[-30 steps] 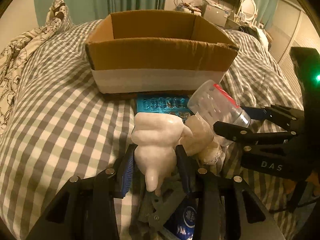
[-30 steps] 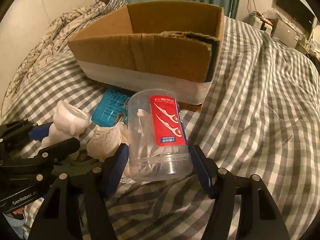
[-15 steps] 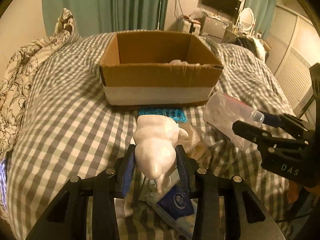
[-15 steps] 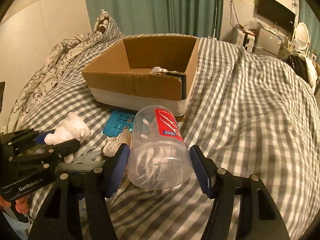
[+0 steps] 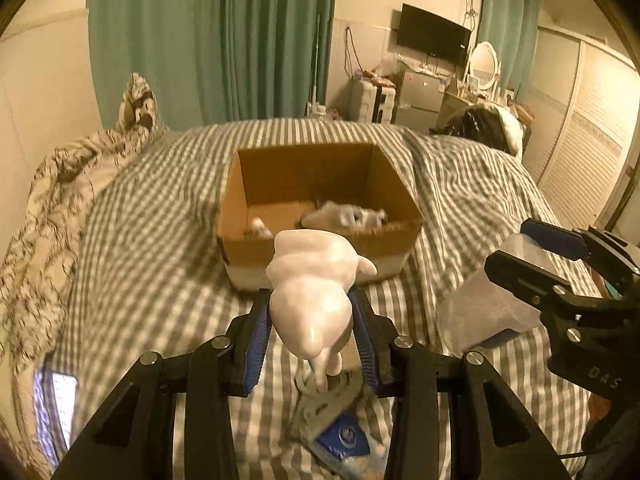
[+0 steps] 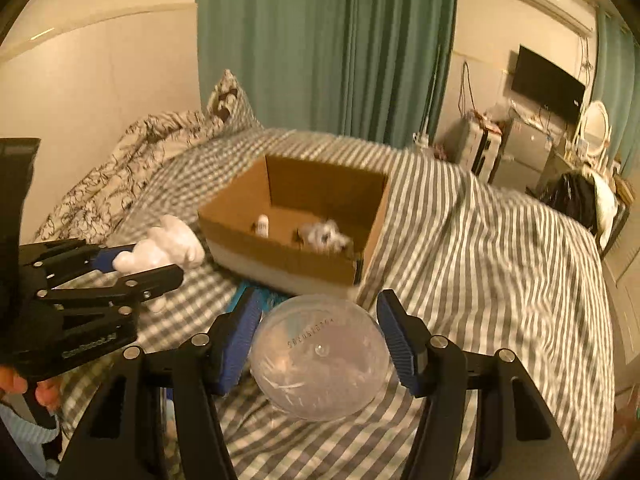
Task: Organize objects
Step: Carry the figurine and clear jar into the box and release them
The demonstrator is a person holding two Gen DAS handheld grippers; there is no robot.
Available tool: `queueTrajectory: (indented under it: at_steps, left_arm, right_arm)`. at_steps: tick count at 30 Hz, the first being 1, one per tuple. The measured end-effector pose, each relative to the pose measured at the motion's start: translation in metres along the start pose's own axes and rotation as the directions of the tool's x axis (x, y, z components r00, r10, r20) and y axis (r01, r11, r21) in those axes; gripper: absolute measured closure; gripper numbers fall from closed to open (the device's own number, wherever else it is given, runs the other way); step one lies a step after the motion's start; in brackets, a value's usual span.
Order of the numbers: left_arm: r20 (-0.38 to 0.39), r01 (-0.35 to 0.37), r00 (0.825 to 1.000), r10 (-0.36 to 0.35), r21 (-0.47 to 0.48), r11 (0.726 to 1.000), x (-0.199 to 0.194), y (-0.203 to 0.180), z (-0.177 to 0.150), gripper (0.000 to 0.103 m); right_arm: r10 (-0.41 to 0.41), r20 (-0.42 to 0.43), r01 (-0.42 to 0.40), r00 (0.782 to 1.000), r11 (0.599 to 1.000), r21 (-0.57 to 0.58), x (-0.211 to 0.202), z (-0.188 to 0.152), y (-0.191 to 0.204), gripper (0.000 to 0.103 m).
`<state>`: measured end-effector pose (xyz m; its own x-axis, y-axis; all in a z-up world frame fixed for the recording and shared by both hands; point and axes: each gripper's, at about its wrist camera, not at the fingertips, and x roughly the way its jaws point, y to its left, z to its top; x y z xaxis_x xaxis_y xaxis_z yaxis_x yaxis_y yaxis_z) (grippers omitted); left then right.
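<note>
My left gripper (image 5: pixel 310 332) is shut on a white bear-shaped figurine (image 5: pixel 312 292), held in the air before an open cardboard box (image 5: pixel 320 236) on the checked bed. The figurine also shows in the right wrist view (image 6: pixel 164 248). My right gripper (image 6: pixel 318 344) is shut on a clear plastic jar (image 6: pixel 320 364) of floss picks, its bottom toward the camera, lifted above the bed; the jar also shows in the left wrist view (image 5: pixel 488 308). The box (image 6: pixel 288 256) holds a small white bottle (image 6: pixel 262 226) and a white crumpled item (image 6: pixel 326 236).
A blue packet (image 6: pixel 256 300) lies in front of the box. Below my left gripper lie a blue-and-white pouch (image 5: pixel 340 436) and a grey item. A patterned quilt (image 5: pixel 52 208) is at the left, green curtains (image 5: pixel 216 40) and furniture behind the bed.
Both grippers have risen and pulled back with their objects, so the box's inside now shows. The jar has tipped, its bottom now facing the right camera.
</note>
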<state>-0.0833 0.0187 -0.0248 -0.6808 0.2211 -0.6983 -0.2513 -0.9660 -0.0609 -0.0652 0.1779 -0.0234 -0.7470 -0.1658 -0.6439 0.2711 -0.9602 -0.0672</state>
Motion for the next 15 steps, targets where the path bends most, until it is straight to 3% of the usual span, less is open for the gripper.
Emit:
queueTrajectory:
  at_steps: [8,15]
  left_arm:
    - [0.017,-0.006,1.0,0.006,-0.008,1.0,0.017,0.013,0.053,0.063]
    - [0.011,-0.024,1.0,0.024,-0.007,1.0,0.058,0.021,0.1,0.063]
  right_arm:
    - [0.002,0.075,0.0,0.997,1.0,-0.026,0.002,0.068,-0.009,0.045]
    - [0.003,0.095,-0.002,0.995,1.0,-0.009,0.046,0.131,-0.025,0.047]
